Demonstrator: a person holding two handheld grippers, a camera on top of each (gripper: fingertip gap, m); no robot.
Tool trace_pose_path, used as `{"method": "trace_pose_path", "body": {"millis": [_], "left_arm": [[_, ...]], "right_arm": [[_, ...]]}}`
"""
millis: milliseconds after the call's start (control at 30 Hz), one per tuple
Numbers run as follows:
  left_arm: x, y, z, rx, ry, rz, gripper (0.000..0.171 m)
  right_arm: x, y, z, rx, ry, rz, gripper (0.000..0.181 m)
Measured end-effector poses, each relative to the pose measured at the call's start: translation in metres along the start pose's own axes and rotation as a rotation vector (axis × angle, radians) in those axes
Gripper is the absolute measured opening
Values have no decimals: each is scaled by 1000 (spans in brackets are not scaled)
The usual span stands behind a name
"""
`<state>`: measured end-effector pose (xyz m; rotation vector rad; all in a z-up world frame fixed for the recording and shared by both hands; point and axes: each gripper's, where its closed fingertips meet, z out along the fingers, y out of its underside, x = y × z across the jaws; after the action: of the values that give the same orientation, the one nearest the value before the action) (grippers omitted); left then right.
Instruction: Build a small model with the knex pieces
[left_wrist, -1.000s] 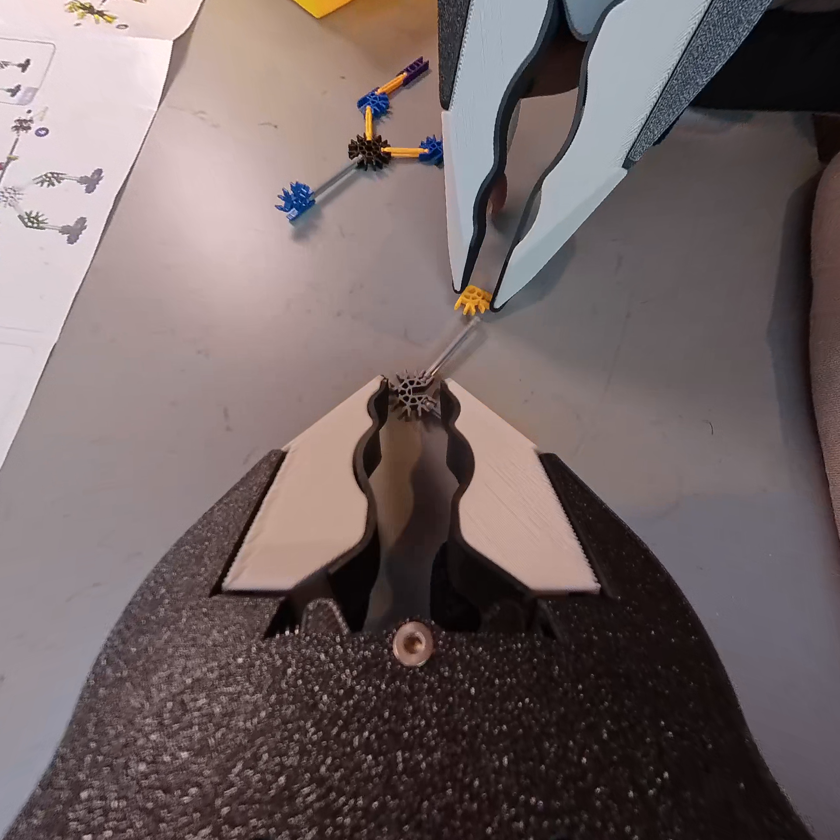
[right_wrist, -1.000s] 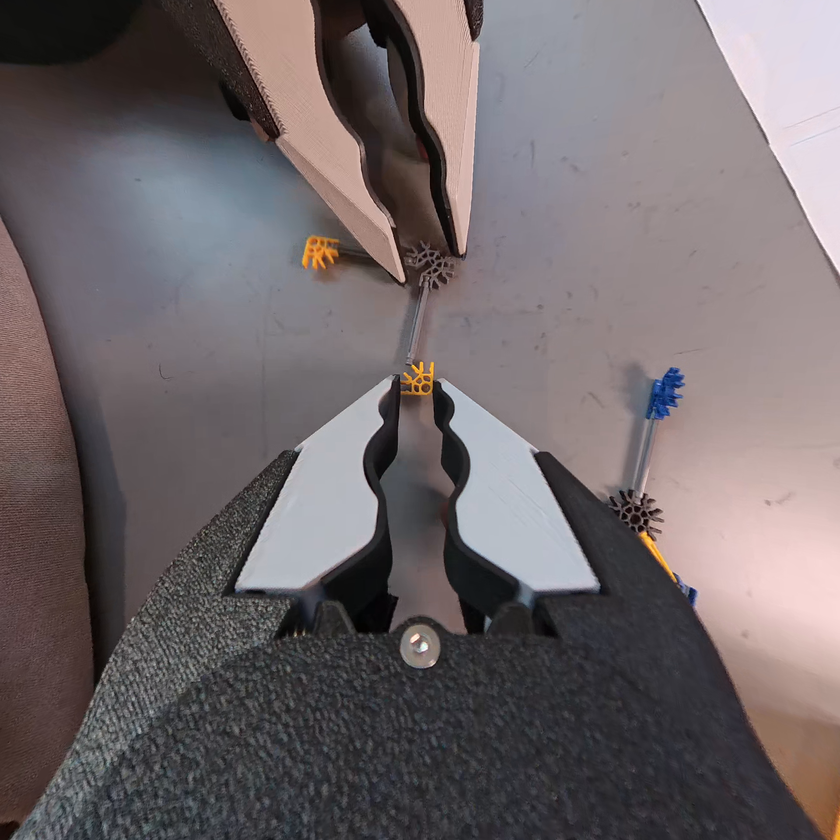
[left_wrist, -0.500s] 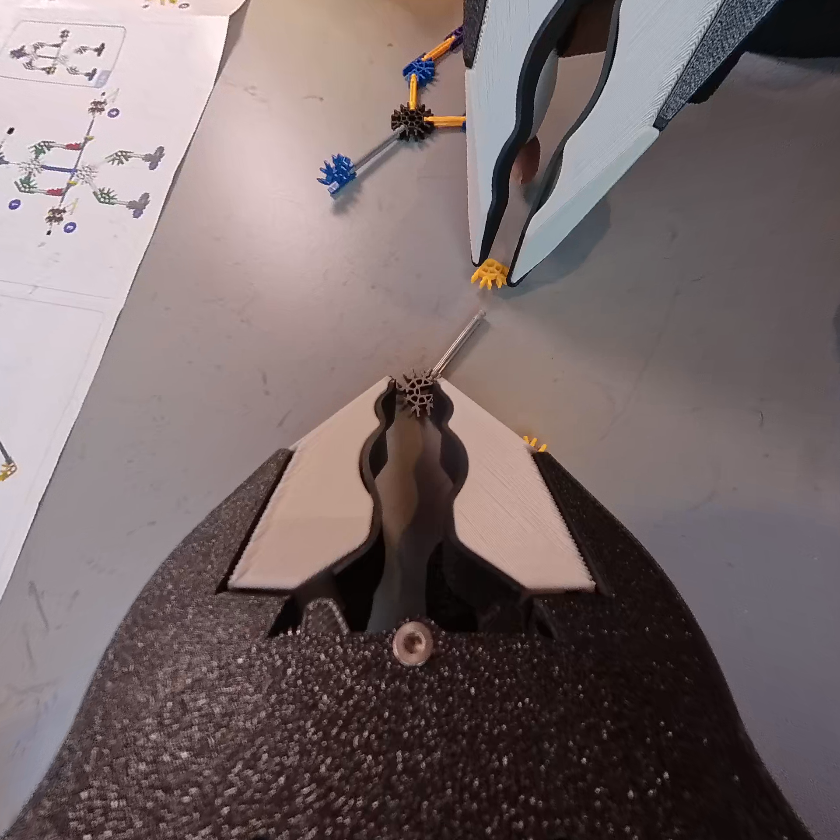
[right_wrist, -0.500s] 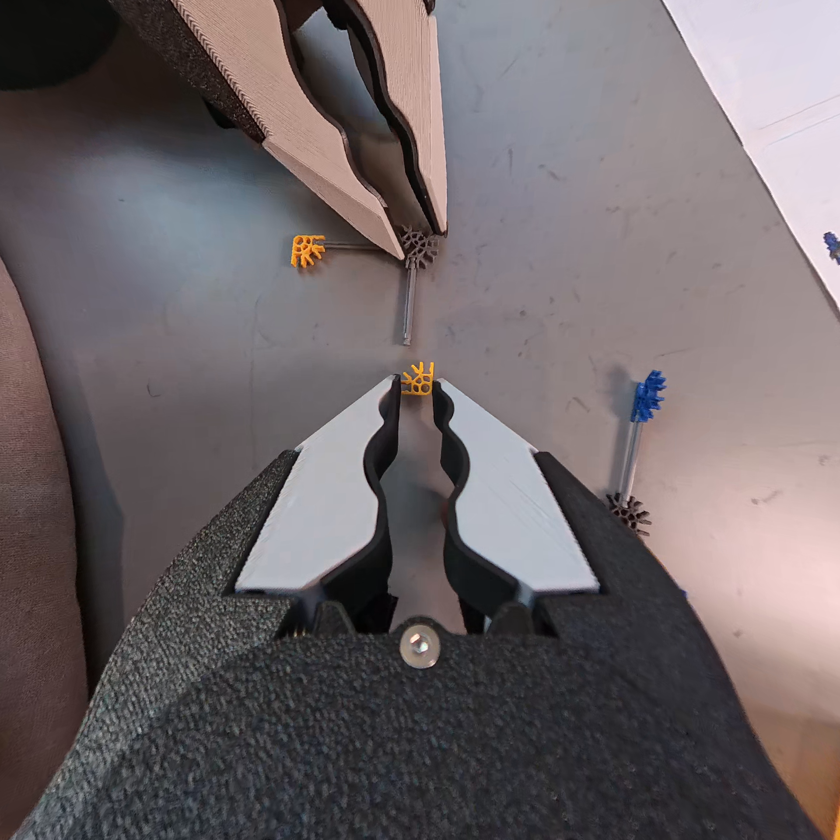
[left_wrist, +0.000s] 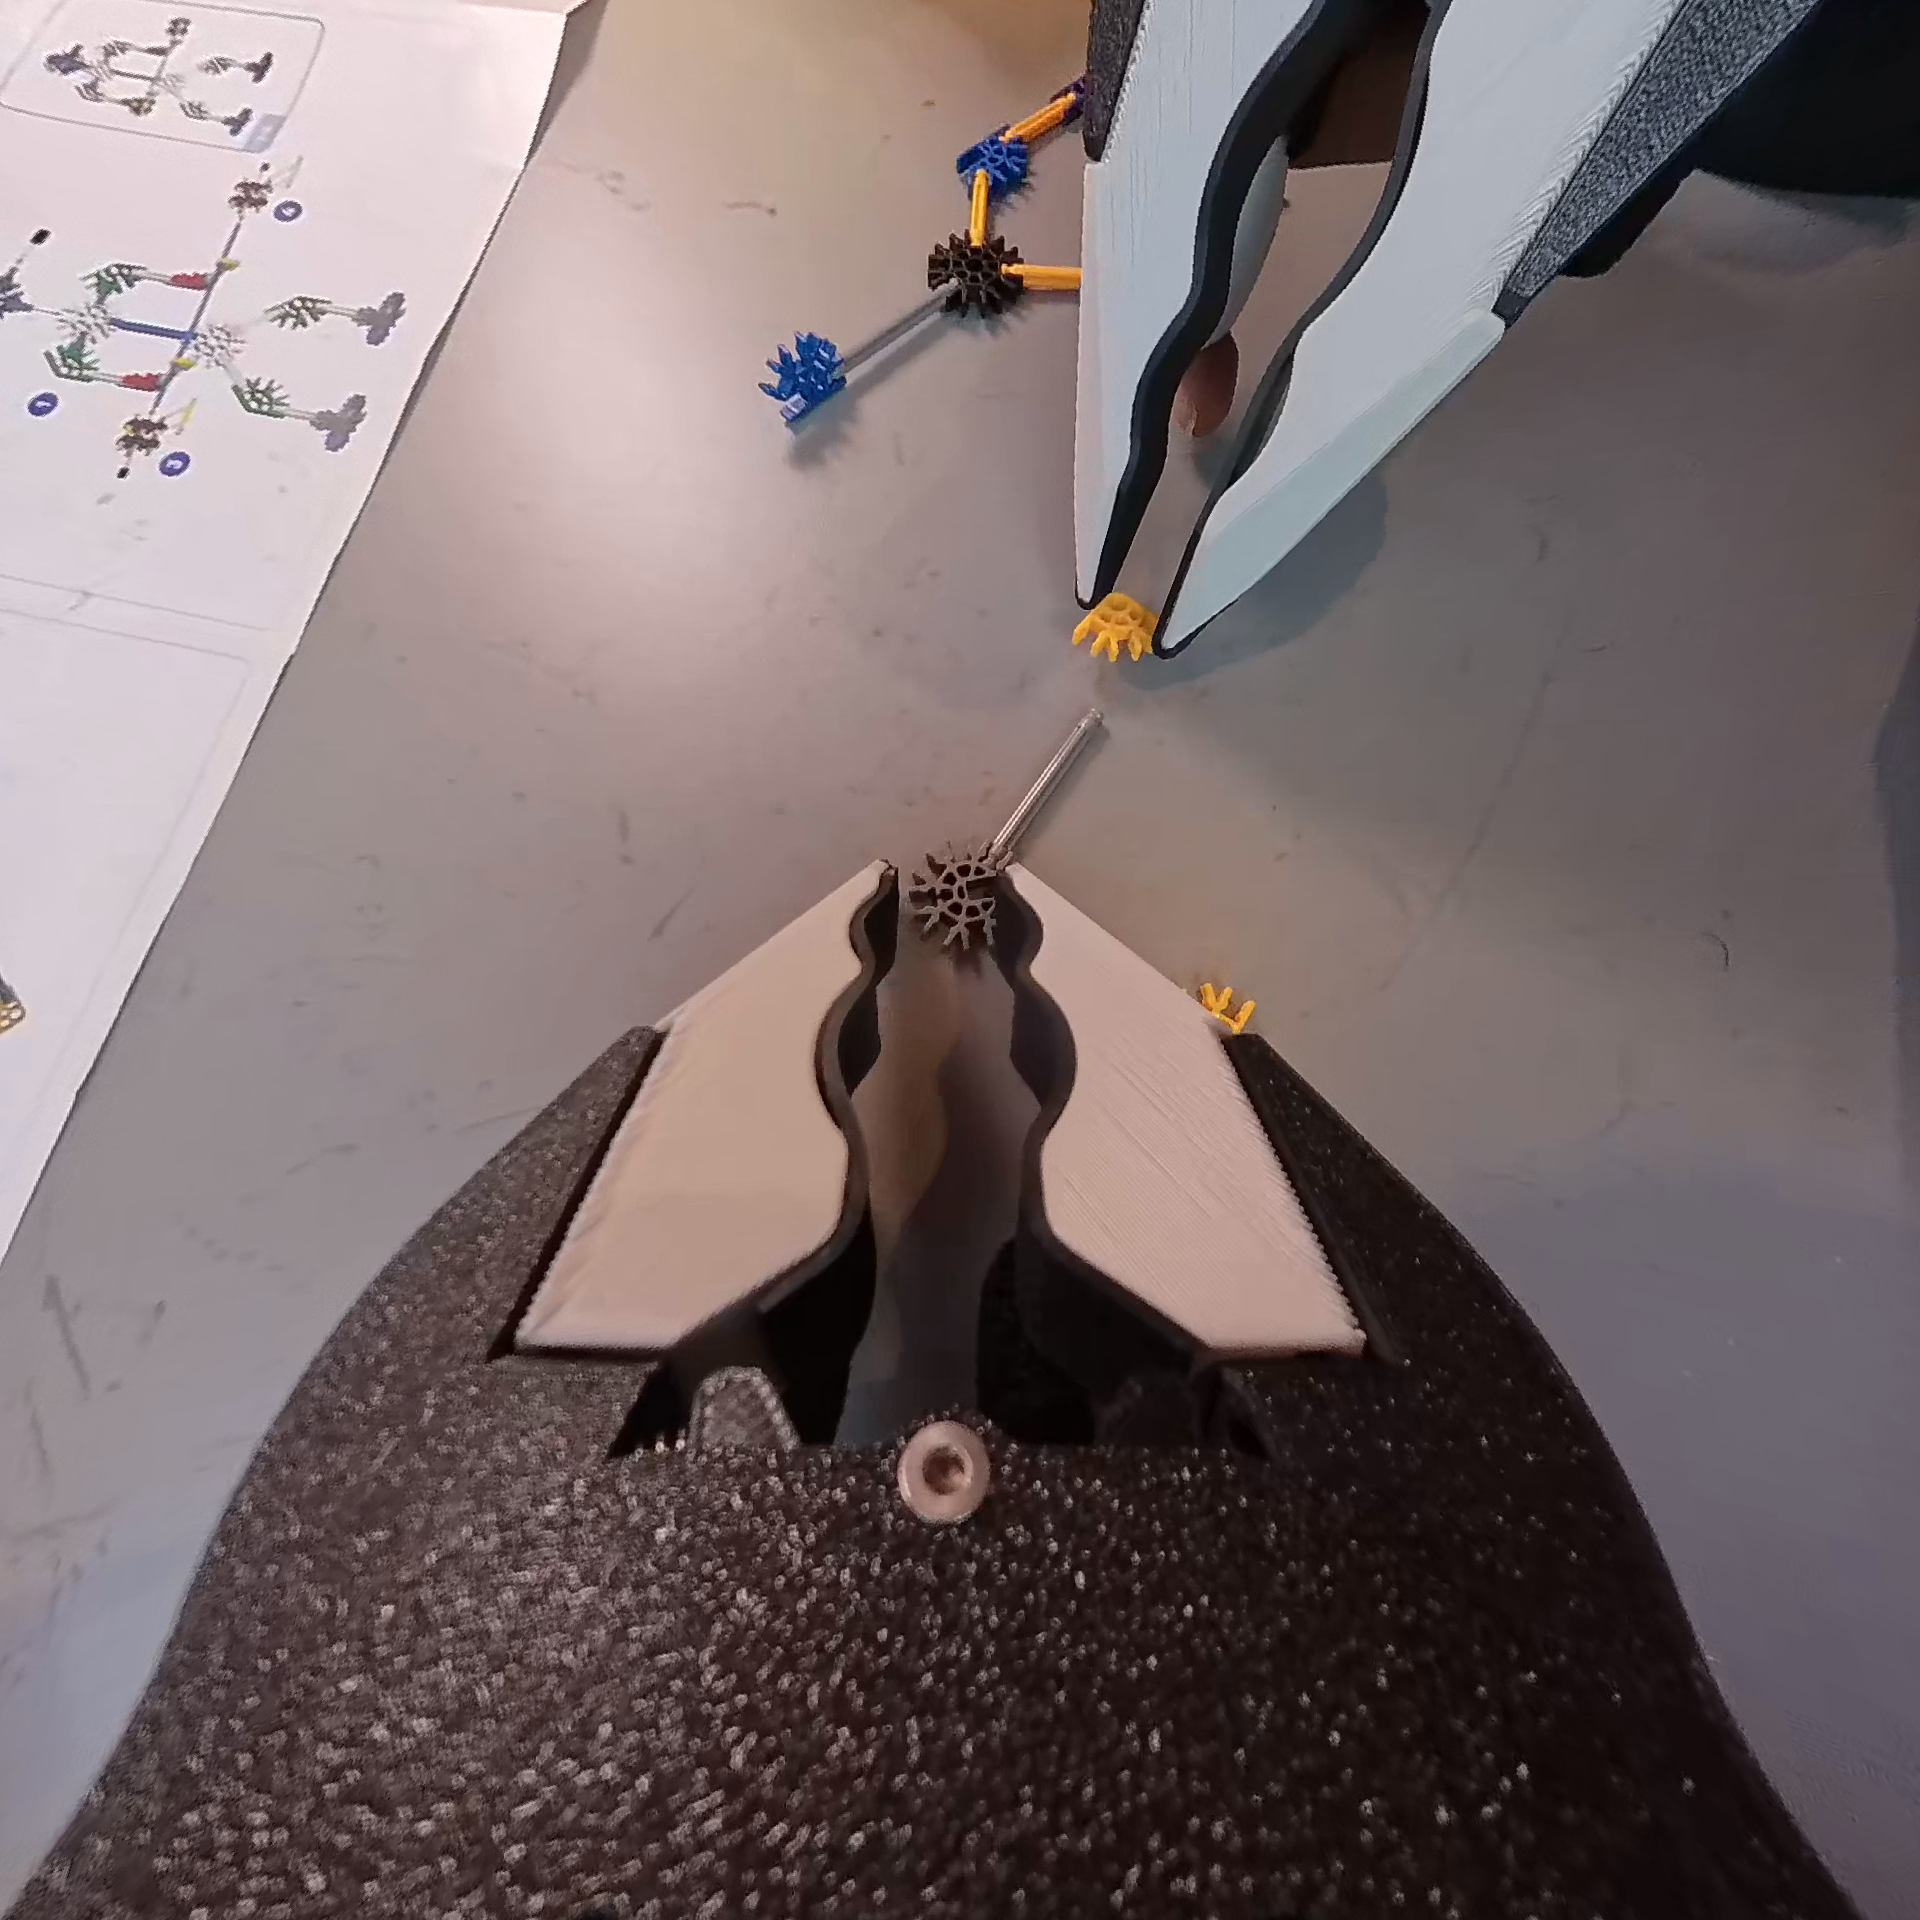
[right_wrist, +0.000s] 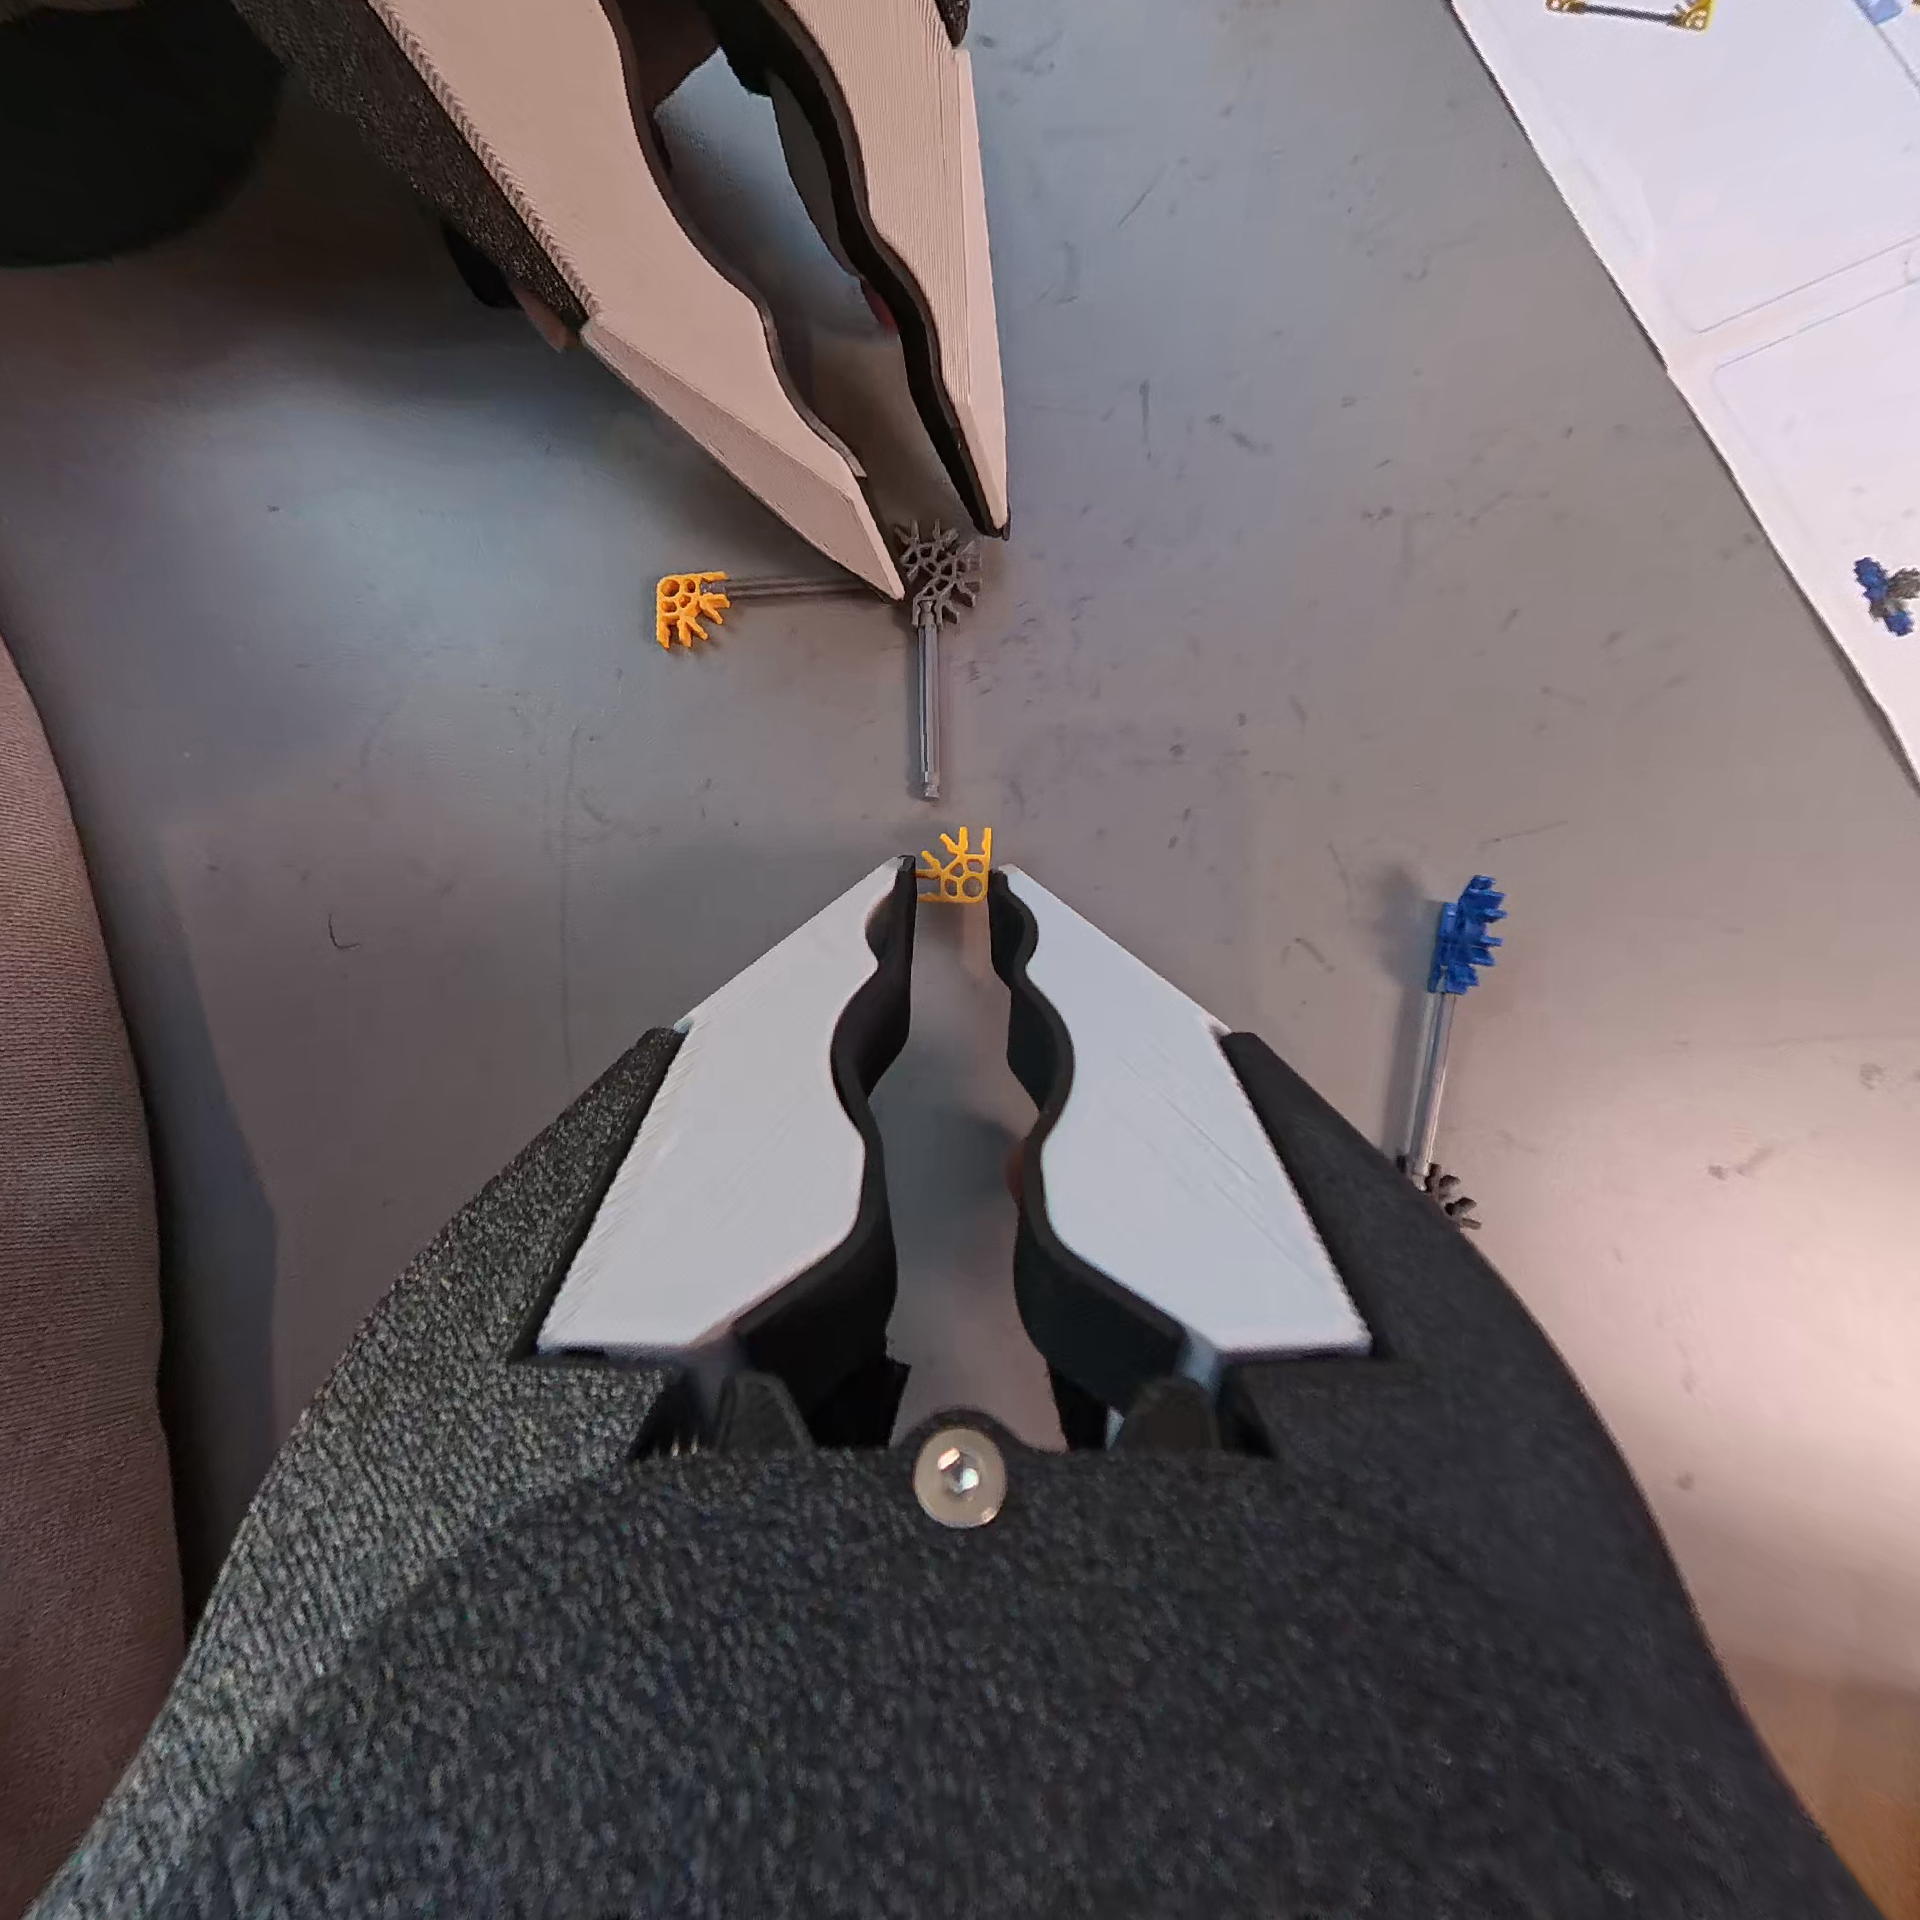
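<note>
Left tool (left_wrist: 948, 906) — beige fingers closed to a narrow gap, pinching a grey snowflake connector (left_wrist: 956, 906) at their very tips, low over the grey tabletop (left_wrist: 520, 831); from that connector a grey rod (left_wrist: 1047, 781) runs forward with its far end free, and a second rod (right_wrist: 795, 589) runs sideways to a yellow corner connector (right_wrist: 686, 610).
Right tool (right_wrist: 953, 873) — pale blue-grey fingers likewise nearly closed, gripping a small yellow connector (right_wrist: 956, 868) at the tips; connector and free rod end are close but apart, roughly in line in the right wrist view.
Handling judgement — to join them well, one socket of the yellow connector wants to face squarely down the rod's axis; both pieces kept level; the push straight along the rod, since a sideways load could twist the grey connector in so shallow a pinch.
Nearby — blue, black and yellow assembly (left_wrist: 971, 272) lying well beyond; printed instruction sheet (left_wrist: 156, 364) along the left edge.
</note>
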<state>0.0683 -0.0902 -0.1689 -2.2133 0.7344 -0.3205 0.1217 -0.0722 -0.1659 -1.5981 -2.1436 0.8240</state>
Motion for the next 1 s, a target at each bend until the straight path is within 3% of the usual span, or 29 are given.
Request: {"method": "trace_pose_path", "body": {"millis": [167, 267, 500, 800, 1000], "left_arm": [[-1, -2, 0, 10, -8, 11, 18], [6, -13, -5, 76, 21, 36, 19], [44, -51, -25, 311, 120, 215, 22], [59, -60, -34, 380, 158, 286, 20], [61, -64, -38, 404, 164, 278, 6]], "right_arm": [[-3, -4, -1, 27, -30, 18, 12], [-7, -12, -4, 80, -96, 73, 12], [-36, -39, -23, 280, -411, 176, 12], [-48, -51, -43, 382, -718, 378, 12], [-55, -54, -47, 392, -832, 445, 11]]}}
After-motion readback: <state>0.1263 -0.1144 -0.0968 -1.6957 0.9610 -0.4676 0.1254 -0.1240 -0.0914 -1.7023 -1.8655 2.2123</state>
